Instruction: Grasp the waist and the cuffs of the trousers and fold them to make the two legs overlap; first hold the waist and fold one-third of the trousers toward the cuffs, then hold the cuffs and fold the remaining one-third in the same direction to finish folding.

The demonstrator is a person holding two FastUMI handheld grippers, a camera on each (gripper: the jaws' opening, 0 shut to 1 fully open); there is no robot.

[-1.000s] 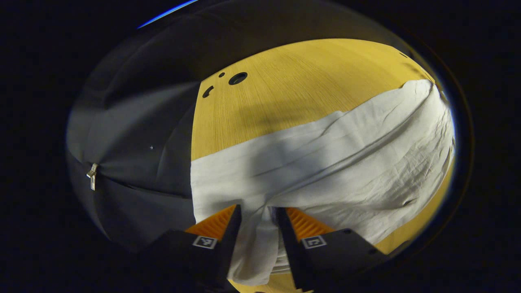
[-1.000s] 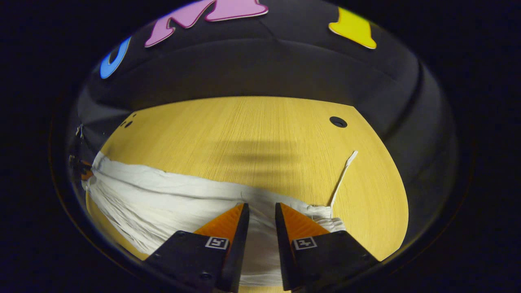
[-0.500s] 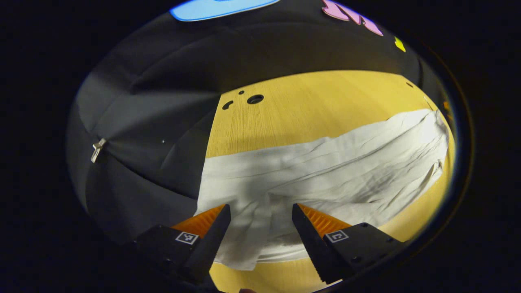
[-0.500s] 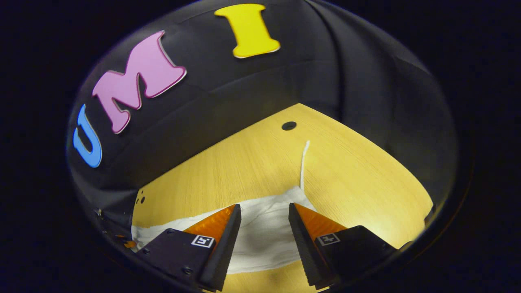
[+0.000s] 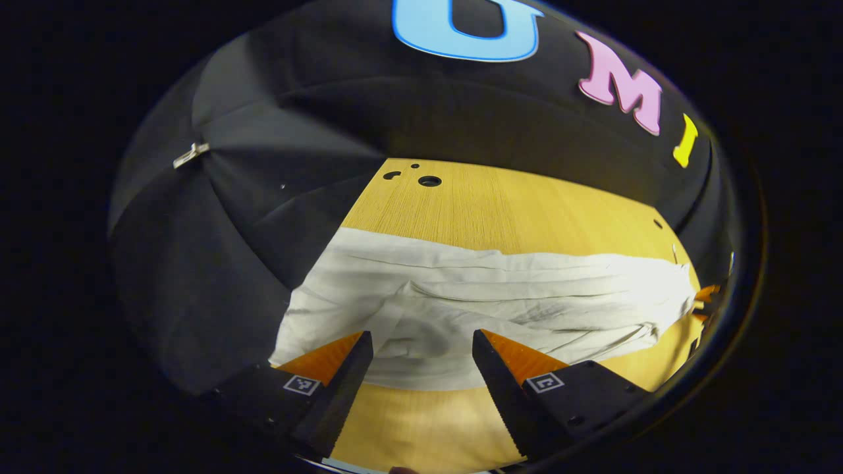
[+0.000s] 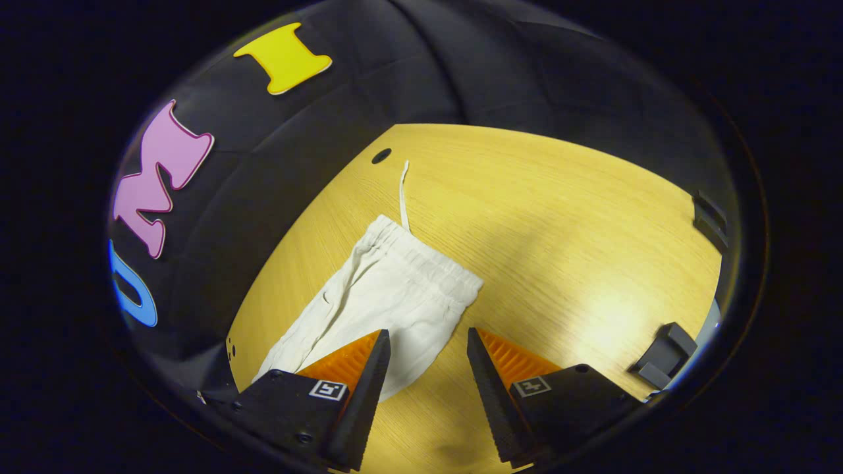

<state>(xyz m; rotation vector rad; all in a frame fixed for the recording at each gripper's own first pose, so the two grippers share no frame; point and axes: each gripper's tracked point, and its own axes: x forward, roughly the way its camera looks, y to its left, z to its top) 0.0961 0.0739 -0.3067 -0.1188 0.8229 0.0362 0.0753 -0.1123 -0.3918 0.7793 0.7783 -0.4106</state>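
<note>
Trousers: pale cloth, lying flat and lengthwise on the desk, creased along their length.

Left tool: fingers spread, nothing between them, held above the near edge of the cloth. In the left gripper view the trousers stretch across the desk toward the right rim, one end lying at the desk's left edge.

Right tool: fingers spread, nothing held, over bare desk beside the cloth. In the right gripper view the gathered waist lies beyond the fingers; a drawstring trails from it toward a round hole.

Two dark clips sit at the desk's right edge. Black cloth wall behind.
</note>
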